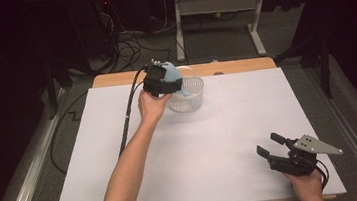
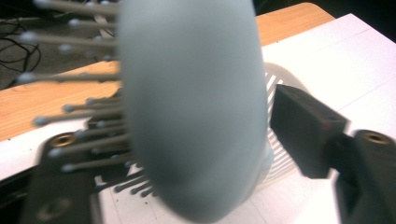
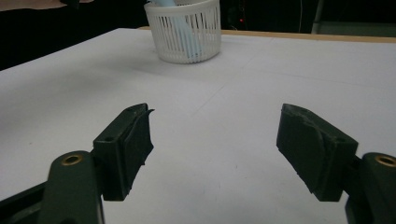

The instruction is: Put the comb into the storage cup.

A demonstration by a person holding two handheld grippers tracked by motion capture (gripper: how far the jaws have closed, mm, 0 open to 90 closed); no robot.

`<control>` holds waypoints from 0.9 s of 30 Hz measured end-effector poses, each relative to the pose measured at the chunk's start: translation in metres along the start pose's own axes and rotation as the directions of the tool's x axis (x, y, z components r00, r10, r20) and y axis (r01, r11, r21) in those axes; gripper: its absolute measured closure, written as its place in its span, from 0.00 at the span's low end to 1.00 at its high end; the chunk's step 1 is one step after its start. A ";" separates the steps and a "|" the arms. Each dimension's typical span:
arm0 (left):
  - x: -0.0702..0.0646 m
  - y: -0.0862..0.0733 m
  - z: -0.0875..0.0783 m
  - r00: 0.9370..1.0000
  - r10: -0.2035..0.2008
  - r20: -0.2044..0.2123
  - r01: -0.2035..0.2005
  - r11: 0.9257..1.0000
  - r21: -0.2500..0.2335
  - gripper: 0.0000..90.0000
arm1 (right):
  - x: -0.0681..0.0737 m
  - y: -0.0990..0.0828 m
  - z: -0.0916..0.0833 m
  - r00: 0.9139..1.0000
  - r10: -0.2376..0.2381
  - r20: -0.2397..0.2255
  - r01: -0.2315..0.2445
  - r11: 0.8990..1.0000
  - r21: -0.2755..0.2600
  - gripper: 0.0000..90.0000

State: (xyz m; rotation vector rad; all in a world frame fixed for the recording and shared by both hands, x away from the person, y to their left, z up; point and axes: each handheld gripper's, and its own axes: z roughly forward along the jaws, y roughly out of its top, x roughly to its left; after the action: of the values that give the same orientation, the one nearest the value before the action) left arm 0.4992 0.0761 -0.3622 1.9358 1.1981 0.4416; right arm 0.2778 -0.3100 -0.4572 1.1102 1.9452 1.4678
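A light blue hairbrush (image 1: pixel 171 74) stands tilted in a white slatted basket (image 1: pixel 190 97) at the far side of the table, head up and handle down inside. My left gripper (image 1: pixel 171 85) is at the basket's left rim. In the left gripper view, the brush head (image 2: pixel 191 107) and its bristles sit between the jaws of my left gripper (image 2: pixel 187 140). The right pad (image 2: pixel 303 126) stands apart from the brush, so the gripper is open around it. Near the front right edge, my right gripper (image 1: pixel 267 144) rests open with nothing between its jaws (image 3: pixel 215 140).
A white sheet (image 1: pixel 196 149) covers the wooden table (image 1: pixel 233 66). The basket (image 3: pixel 184 32) with the blue handle (image 3: pixel 181 32) lies far ahead of my right gripper. The left gripper's cable (image 1: pixel 127 117) trails across the sheet's left part. Desk legs and cables stand behind the table.
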 end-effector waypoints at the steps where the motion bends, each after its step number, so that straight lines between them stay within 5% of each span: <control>1: 0.001 -0.001 0.000 1.000 -0.005 0.000 0.005 1.000 -0.007 0.28 | 0.000 0.000 0.000 1.000 0.001 0.001 -0.001 1.000 -0.001 0.30; 27: 0.019 -0.018 0.001 0.997 -0.074 0.008 0.074 0.997 0.020 0.26 | 0.000 0.000 0.000 1.000 -0.001 -0.001 0.001 1.000 0.000 0.30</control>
State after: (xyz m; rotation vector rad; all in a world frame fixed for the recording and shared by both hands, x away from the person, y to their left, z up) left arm 0.4987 0.0967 -0.3786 1.9010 1.2680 0.3835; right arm 0.2778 -0.3099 -0.4572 1.1087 1.9457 1.4684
